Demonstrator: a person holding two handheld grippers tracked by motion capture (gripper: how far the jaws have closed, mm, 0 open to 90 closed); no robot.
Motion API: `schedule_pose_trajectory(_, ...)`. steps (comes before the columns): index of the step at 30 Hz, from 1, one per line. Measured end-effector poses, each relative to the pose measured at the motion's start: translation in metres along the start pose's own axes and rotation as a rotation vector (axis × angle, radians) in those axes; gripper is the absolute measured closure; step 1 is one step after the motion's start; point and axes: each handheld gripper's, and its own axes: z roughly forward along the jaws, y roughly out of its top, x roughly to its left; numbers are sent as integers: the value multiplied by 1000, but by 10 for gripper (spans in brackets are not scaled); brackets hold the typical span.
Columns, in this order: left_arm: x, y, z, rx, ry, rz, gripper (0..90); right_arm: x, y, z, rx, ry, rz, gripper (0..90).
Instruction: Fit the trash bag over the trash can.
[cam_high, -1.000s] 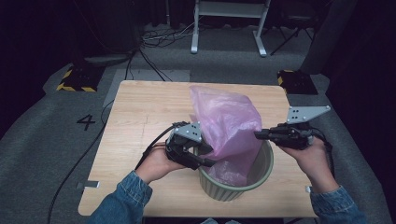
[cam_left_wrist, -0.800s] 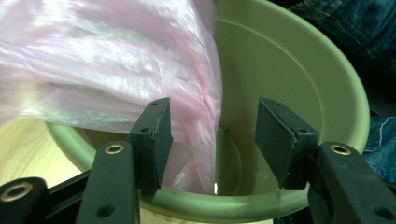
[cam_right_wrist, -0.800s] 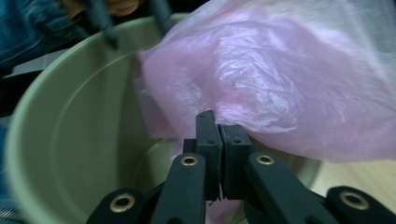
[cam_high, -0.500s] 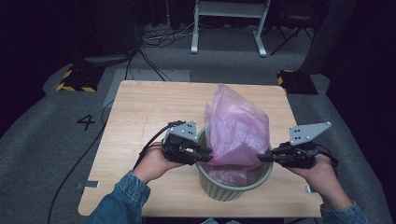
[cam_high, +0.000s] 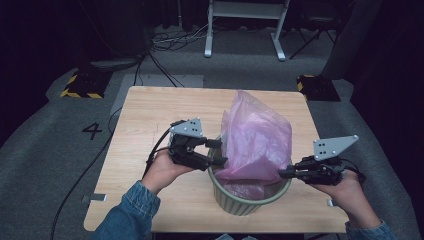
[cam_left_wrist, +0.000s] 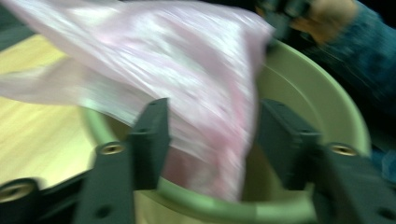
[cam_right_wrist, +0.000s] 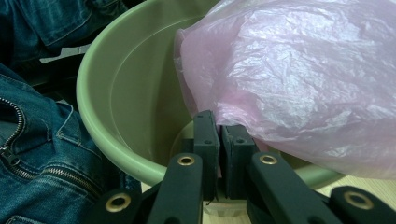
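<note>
Wooden surface (cam_high: 150, 115) carries a pale green bucket (cam_high: 248, 200) near the person's edge, and a pink plastic bag (cam_high: 257, 142) billows up out of it, crinkled, translucent and slack, its long axis rising and leaning away from the person. The bag lies between the two hands. The left gripper (cam_high: 214, 152) sits at the bucket's left rim; its fingers (cam_left_wrist: 150, 135) have just been opening and stand apart astride the rim, film between them but not pinched. The right gripper (cam_high: 286, 173), at the right rim, is pressed closed on the bag's edge, stretching it outward over the lip.
</note>
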Motion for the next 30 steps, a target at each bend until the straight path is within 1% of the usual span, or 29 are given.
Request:
schedule_pose_trajectory(1, 3, 3, 2, 1, 10, -5, 407, 0, 1, 1, 1, 1, -2, 858)
schedule_pose_trajectory(2, 7, 7, 4, 7, 37, -15, 404, 0, 1, 1, 1, 2, -3, 857)
schedule_pose_trajectory(4, 10, 13, 9, 31, 95, -7, 401, 1, 2, 1, 1, 5, -3, 855)
schedule_pose_trajectory(5, 12, 15, 11, 28, 100, -8, 401, 0, 2, 2, 1, 6, -2, 855)
schedule_pose_trajectory(7, 15, 20, 17, 22, 95, -25, 400, 0, 2, 2, 3, 4, 0, 855)
schedule_pose_trajectory(8, 17, 22, 19, 22, 99, -29, 397, -1, 2, 2, 5, 5, 1, 855)
schedule_pose_trajectory(10, 20, 25, 24, 34, 117, -40, 392, -1, 2, 2, 6, 8, 1, 854)
schedule_pose_trajectory(11, 22, 26, 27, 50, 122, -45, 396, -1, 2, 2, 7, 10, 0, 854)
schedule_pose_trajectory(12, 23, 27, 29, 52, 123, -47, 441, 0, 2, 3, 8, 10, -2, 853)
schedule_pose_trajectory(14, 22, 27, 31, 68, 139, -33, 624, 0, 2, 2, 8, 11, -3, 851)
schedule_pose_trajectory(15, 21, 26, 30, 76, 138, -27, 690, 0, 2, 2, 8, 11, -2, 850)
schedule_pose_trajectory(16, 20, 26, 30, 75, 126, -26, 749, 1, 2, 1, 8, 9, -1, 844)
schedule_pose_trajectory(18, 17, 25, 27, 73, 125, -11, 822, 1, 1, 0, 6, 6, 2, 832)
schedule_pose_trajectory(19, 15, 25, 25, 66, 123, -2, 857, 1, 1, -1, 3, 5, 5, 827)
schedule_pose_trajectory(20, 12, 24, 22, 48, 112, 1, 885, 1, 1, -3, 1, 0, 8, 815)
schedule_pose_trajectory(21, 10, 24, 20, 37, 105, 4, 895, 1, 1, -5, -3, -3, 13, 790)
schedule_pose_trajectory(23, 3, 22, 14, 4, 81, 32, 897, 1, 1, -8, -14, -18, 30, 725)
schedule_pose_trajectory(25, -3, 20, 9, -19, 57, 63, 897, 1, 0, -12, -26, -40, 37, 632)
schedule_pose_trajectory(28, -14, 19, 4, -44, 30, 103, 898, -2, -1, -19, -59, -82, 75, 490)
schedule_pose_trajectory(30, -21, 19, 2, -51, 13, 128, 897, -5, -1, -24, -78, -119, 88, 432)
